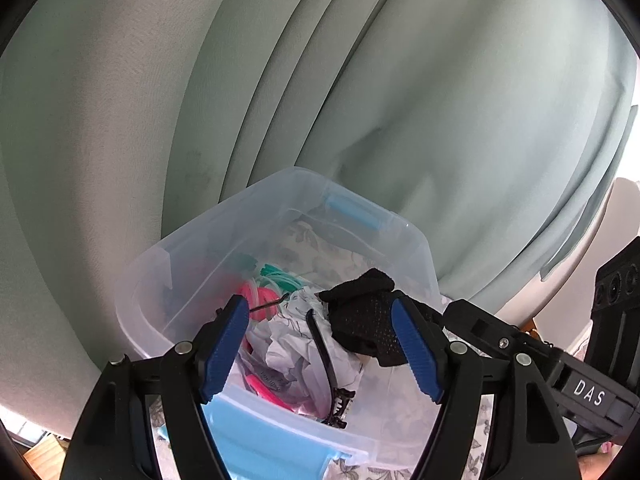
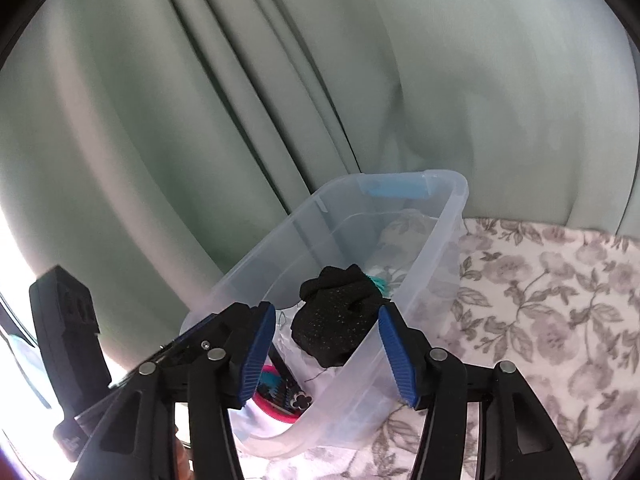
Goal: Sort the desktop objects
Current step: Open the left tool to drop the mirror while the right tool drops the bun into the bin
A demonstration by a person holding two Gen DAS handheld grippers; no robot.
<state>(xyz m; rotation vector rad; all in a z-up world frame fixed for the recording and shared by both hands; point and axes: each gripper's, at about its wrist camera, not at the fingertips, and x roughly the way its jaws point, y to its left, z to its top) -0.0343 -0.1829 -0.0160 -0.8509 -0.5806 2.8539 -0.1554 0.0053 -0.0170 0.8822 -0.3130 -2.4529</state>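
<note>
Over the clear plastic bin point(image 2: 440, 216) on the floral-covered bench point(image 2: 560, 300), my right gripper point(image 2: 326, 344) and left gripper point(image 1: 320, 344) both hover with fingers spread wide, holding nothing. The black glove point(image 2: 340, 320) lies inside atop crumpled paper point(image 1: 288, 344), apparently sorted there to keep loose items together.

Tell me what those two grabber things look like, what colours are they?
Both look alike. The left gripper and right gripper each have a black plastic frame with long angled arms, round silver bolts at the joints, and two fingers faced with ridged blue pads. One body, seen from the left wrist camera, has a white "DAS" label.
</note>
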